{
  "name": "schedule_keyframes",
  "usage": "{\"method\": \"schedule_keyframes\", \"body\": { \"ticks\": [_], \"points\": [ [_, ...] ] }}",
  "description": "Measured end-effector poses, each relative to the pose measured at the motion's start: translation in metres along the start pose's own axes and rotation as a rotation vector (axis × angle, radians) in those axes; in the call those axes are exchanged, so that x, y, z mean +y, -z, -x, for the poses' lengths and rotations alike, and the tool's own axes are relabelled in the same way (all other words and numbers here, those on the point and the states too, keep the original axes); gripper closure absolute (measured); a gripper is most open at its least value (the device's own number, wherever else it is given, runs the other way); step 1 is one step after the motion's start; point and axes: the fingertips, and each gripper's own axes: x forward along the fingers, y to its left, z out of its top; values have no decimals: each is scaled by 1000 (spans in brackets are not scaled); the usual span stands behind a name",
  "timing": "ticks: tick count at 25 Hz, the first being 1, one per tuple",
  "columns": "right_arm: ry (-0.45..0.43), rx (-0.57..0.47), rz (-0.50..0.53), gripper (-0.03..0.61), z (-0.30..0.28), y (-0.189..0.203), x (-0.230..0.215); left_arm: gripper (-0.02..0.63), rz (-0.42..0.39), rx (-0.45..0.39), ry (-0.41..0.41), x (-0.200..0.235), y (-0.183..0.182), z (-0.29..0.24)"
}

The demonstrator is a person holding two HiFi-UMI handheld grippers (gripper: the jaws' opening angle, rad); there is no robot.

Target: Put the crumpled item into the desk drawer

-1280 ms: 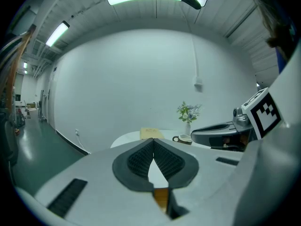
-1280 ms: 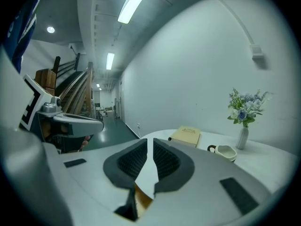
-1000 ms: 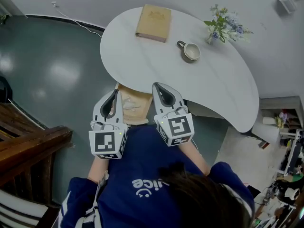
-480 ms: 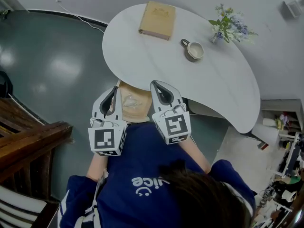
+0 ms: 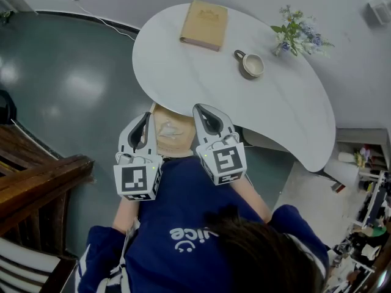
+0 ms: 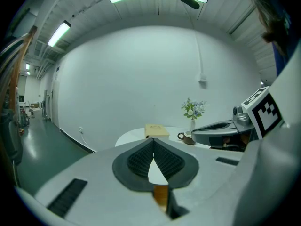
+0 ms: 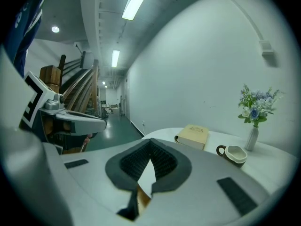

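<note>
The left tool [image 5: 145, 119] hangs at the left side of the open drawer [image 5: 174, 152], its jaws pressed together at the tips with nothing between them. In the left gripper view the ribbed pads [image 6: 141, 158] meet over bare desk.

The crumpled item [image 5: 170, 129] is a pale wad lying inside the drawer, under the near edge of the white desk [image 5: 201, 78], between the two tools and apart from both.

The right tool [image 5: 202, 110] is beside the drawer's right side, also fully closed and empty.

The wad looks loose and springy, so if the drawer is pushed in, it could rise, catch under the desk edge and jam or spill out. A tool nosing forward carelessly could knock the drawer crooked.

The book [image 5: 204, 25], cup [image 5: 251, 65] and flowers [image 5: 297, 34] stand well clear.
</note>
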Motion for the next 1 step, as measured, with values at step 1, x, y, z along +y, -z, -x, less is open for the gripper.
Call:
{"method": "schedule_keyframes", "body": {
  "ticks": [1],
  "points": [
    [0, 0, 1, 571, 0, 0, 0, 609, -1, -1, -1, 1, 0, 0]
  ]
}}
